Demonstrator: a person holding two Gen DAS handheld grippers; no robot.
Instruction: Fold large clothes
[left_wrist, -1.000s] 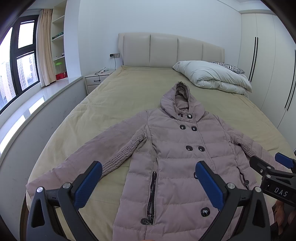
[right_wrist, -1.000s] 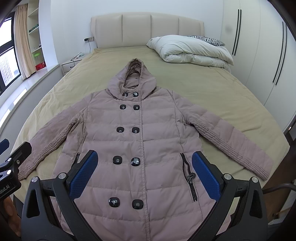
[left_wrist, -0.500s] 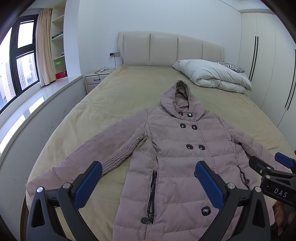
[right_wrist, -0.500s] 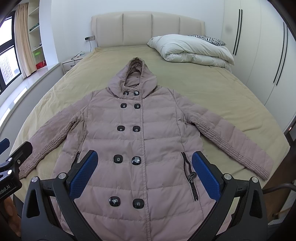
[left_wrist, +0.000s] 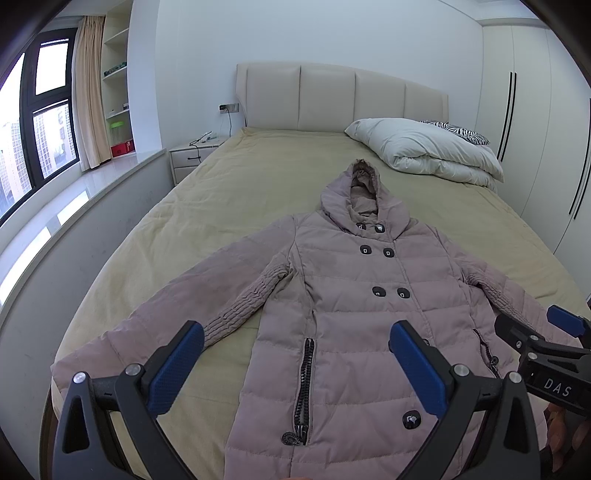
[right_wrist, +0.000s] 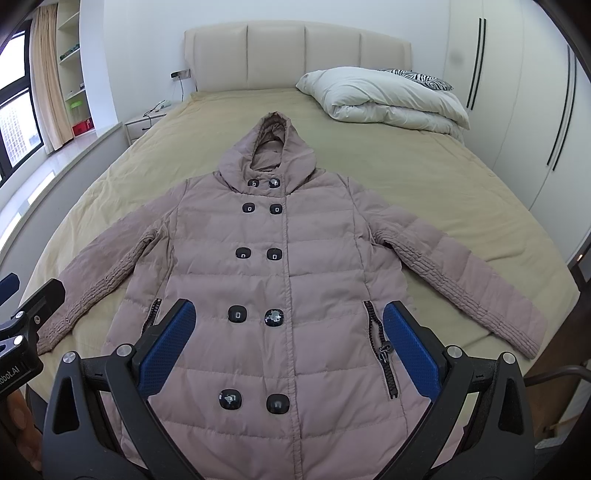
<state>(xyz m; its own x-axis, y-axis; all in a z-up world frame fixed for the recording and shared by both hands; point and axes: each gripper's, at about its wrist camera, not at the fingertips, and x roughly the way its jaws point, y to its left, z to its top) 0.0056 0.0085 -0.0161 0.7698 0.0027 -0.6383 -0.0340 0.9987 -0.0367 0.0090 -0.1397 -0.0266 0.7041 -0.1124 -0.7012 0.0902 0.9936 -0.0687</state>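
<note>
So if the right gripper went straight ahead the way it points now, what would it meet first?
Most likely the front of the mauve quilted hooded coat spread on the tan-covered bed, around its lower buttons. The right gripper is open and empty; depth is uncertain.

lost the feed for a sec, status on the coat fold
Left gripper open, right gripper open, both empty above the hem. Coat flat, face up, buttoned, sleeves spread, unfolded. Folded duvet near headboard, clear of coat.

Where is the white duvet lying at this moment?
In both views the white duvet lies folded at the bed's far right corner, near the headboard, beyond the coat's hood.
</note>
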